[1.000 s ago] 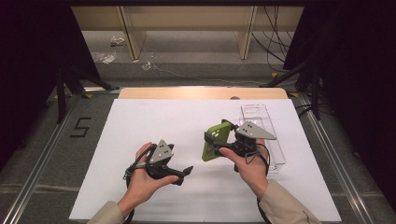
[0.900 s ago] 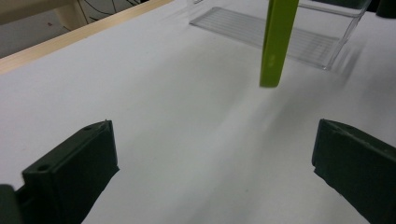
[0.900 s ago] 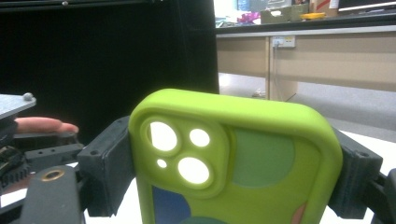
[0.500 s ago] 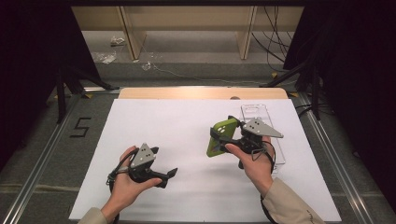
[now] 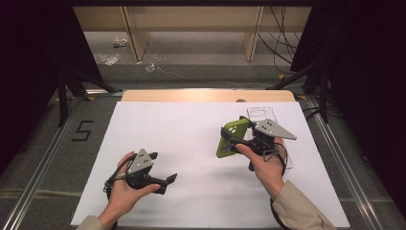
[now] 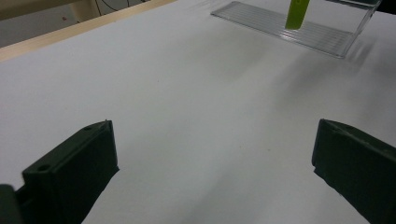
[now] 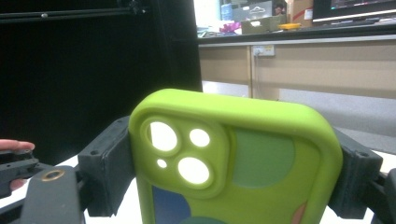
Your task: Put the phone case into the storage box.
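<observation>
Lime-green silicone phone case [image 7: 238,163] pinched across its sides by my right gripper [image 5: 244,141], held upright above the white table sheet [image 5: 191,129], just in front of the clear plastic phone case [image 5: 261,114] lying flat. My left gripper [image 5: 163,181] hovers low near the front edge, jaws spread, nothing between them. I judge we're mid-carry; next I need a steady lowering and a clean release.

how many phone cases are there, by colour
green case: 1
clear case: 1
total: 2
</observation>
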Tool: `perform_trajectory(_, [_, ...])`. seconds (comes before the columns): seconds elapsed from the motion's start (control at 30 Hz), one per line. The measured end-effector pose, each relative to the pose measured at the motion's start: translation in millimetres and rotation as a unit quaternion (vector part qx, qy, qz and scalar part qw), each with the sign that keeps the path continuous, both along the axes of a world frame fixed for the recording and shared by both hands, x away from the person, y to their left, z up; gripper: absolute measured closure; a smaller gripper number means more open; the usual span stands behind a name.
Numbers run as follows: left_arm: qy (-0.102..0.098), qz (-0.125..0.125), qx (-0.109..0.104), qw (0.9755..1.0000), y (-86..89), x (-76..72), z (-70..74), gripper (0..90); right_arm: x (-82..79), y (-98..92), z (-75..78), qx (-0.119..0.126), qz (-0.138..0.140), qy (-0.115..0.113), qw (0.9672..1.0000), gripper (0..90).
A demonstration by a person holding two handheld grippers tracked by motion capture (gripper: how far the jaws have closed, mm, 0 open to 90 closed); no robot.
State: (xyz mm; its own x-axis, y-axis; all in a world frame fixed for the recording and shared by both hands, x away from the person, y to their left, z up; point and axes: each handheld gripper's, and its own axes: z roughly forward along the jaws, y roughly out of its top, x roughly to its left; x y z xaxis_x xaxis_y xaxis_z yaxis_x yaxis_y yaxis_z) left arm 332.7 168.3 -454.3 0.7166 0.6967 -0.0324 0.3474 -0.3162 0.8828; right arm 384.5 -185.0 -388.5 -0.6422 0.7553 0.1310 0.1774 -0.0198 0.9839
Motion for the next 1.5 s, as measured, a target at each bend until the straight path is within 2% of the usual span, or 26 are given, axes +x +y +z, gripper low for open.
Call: perform_trajectory(1.5, [0.003,0.006,-0.002,1.0,5.1,1.0,-4.7,0.0,10.5,-30.9,13.2,0.008,-0.051,-0.013,0.9986,18.5])
